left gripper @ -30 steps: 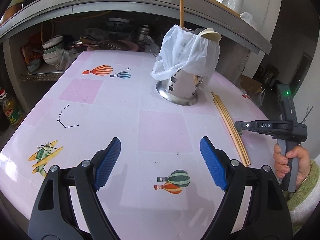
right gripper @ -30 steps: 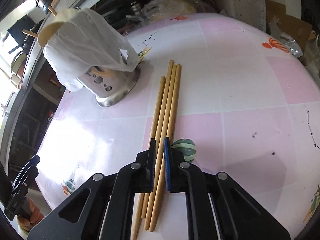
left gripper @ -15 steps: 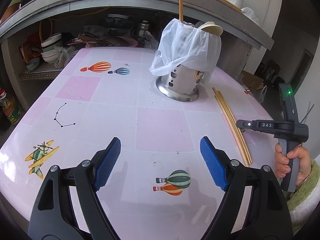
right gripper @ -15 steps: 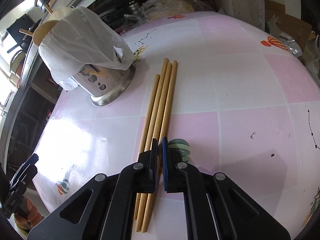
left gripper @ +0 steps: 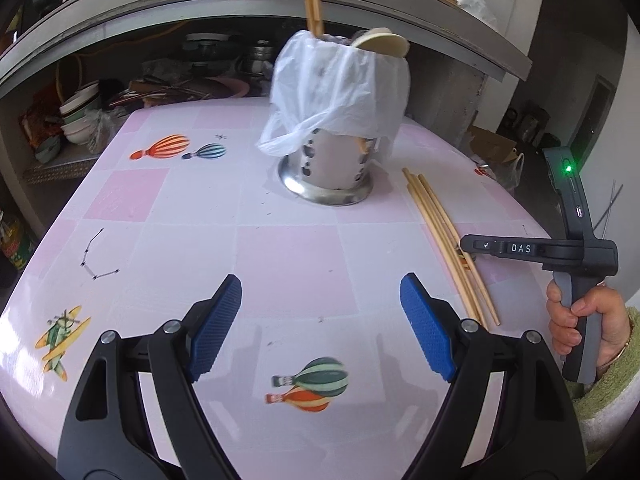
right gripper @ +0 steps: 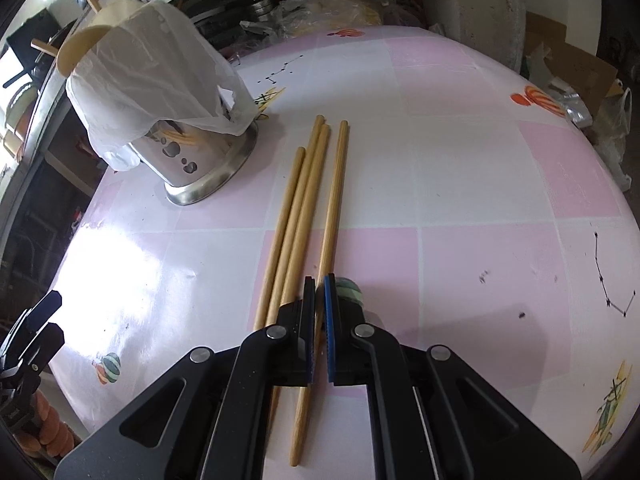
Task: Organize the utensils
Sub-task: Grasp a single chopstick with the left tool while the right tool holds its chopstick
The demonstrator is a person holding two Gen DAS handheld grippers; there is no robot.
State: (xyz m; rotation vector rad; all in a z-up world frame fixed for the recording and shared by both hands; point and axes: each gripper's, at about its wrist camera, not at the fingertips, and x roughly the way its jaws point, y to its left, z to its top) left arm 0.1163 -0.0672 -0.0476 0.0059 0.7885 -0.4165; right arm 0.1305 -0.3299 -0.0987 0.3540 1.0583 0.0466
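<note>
right gripper (right gripper: 319, 320): clamped on one chopstick (right gripper: 335, 200), three more chopsticks (right gripper: 294, 216) lying just beside it on counter (right gripper: 480, 184) | left gripper (left gripper: 320, 328): apart, empty | utensil holder (left gripper: 332, 168): bag-covered, near counter's far edge

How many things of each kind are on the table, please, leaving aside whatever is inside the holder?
chopsticks: 4
metal holder: 1
plastic bag: 1
Total: 6
</note>
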